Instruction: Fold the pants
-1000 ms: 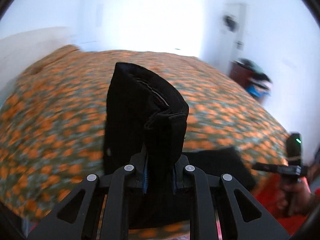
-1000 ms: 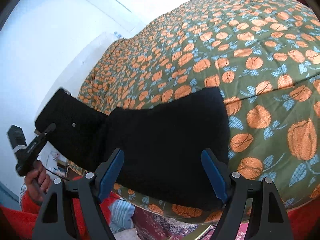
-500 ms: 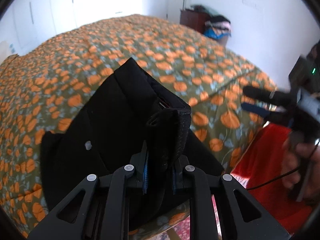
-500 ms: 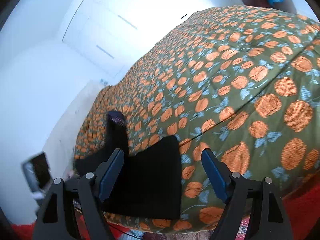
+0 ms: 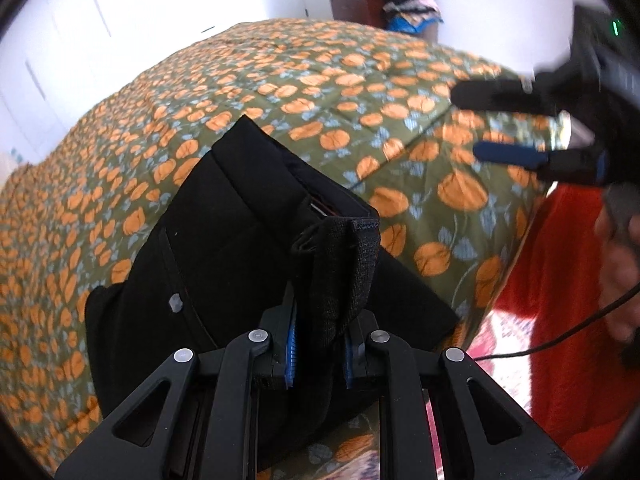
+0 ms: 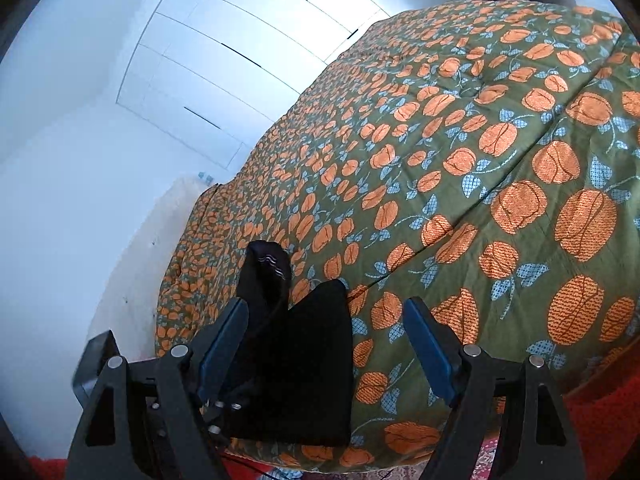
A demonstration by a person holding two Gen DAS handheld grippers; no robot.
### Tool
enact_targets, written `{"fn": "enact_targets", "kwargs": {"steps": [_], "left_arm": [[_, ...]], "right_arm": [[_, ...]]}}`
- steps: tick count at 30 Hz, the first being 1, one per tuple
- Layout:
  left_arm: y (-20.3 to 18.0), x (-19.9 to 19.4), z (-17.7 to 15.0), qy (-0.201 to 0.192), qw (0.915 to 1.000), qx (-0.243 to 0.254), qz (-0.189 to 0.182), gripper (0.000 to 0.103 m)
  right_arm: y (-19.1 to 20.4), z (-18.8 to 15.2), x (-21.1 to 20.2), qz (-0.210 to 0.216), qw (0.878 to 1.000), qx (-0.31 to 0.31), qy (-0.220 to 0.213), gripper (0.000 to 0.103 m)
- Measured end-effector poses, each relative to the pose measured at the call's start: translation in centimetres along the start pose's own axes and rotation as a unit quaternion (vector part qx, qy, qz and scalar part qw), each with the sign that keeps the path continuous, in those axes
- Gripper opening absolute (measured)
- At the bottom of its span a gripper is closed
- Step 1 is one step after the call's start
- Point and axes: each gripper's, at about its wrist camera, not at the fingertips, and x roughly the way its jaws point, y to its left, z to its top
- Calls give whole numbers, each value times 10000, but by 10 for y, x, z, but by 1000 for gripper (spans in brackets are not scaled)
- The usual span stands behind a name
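Note:
The black pants lie folded at the near edge of a bed with a green quilt printed with orange flowers. My left gripper is shut on a bunched end of the pants and holds it lifted above the rest. My right gripper is open and empty, above the bed edge with the pants below and left of it. It also shows in the left wrist view at the right, jaws apart.
White wardrobe doors stand behind the bed. A dark cabinet with piled clothes is at the far corner. Red cloth and a black cable are at the right, beside the bed edge.
My left gripper swung down and toward the bed with the pants end still in it. My right gripper pulled back from the pants and moved right, staying open.

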Motion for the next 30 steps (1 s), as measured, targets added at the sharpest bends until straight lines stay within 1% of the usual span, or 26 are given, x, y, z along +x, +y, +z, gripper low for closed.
{"fn": "enact_targets", "kwargs": {"steps": [4, 6, 7, 8, 9, 11, 13, 14, 15, 16, 17, 19, 20, 21, 22, 24, 25, 26, 27, 28, 29, 30], "left_arm": [[-12, 11, -1, 75, 9995, 276, 136, 16], [-20, 18, -2, 202, 9983, 514, 193, 18], [-25, 21, -3, 228, 9975, 621, 253, 23], [-30, 22, -4, 232, 9968, 709, 281, 32], [-38, 22, -5, 241, 9954, 875, 293, 38], [-54, 18, -7, 161, 9916, 1208, 433, 51], [-68, 9, -12, 0, 9849, 1623, 596, 55], [-71, 5, -13, -46, 9828, 1733, 631, 56], [-72, 0, -14, -71, 9827, 1766, 556, 57], [-68, -9, -15, -79, 9854, 1684, 246, 66], [-60, -22, -16, -102, 9889, 1469, -194, 75], [-35, -46, -22, -247, 9926, 938, -736, 80], [-24, -53, -24, -275, 9930, 768, -851, 80], [-7, -60, -28, -313, 9943, 500, -885, 80], [13, -67, -32, -353, 9957, 164, -838, 80], [59, -74, -42, -405, 9953, -619, -630, 81], [85, -76, -48, -425, 9921, -1075, -484, 81], [114, -76, -58, -438, 9855, -1604, -343, 81], [142, -76, -70, -426, 9756, -2139, -246, 81], [161, -74, -80, -406, 9668, -2517, -188, 81], [175, -72, -90, -406, 9595, -2786, -111, 80], [185, -70, -99, -416, 9542, -2964, 1, 80]], "right_arm": [[0, 0, 1, -30, 10000, -5, 11, 79], [-1, -1, 1, -52, 10000, -8, 9, 79], [-1, -1, 1, -69, 10000, -5, 6, 79], [-1, -1, 1, -83, 10000, -1, 2, 79], [-1, -1, 1, -91, 10000, 1, 1, 79], [-2, -1, 1, -110, 9999, -3, -7, 79], [-1, -1, -1, -123, 9999, -10, -28, 79], [-2, -1, -1, -130, 9999, -7, -38, 79], [-2, -1, -2, -140, 9999, 9, -52, 79], [-4, 0, -2, -148, 9999, 40, -69, 79], [-5, 0, -2, -153, 9998, 61, -80, 79], [-7, 0, -4, -175, 9997, 110, -117, 79], [-8, 0, -5, -187, 9996, 129, -141, 79], [-9, 1, -7, -204, 9996, 139, -163, 79], [-9, 1, -7, -219, 9995, 143, -181, 79], [-9, 1, -7, -234, 9995, 144, -171, 79], [-8, 0, -5, -242, 9995, 120, -132, 79], [-7, -1, -3, -237, 9996, 95, -90, 79], [-5, -2, 1, -207, 9998, 53, -16, 79], [-2, -3, 5, -126, 9999, 18, 89, 79], [3, -5, 12, 85, 9995, 7, 300, 79], [6, -7, 17, 245, 9986, 25, 458, 79]]}}
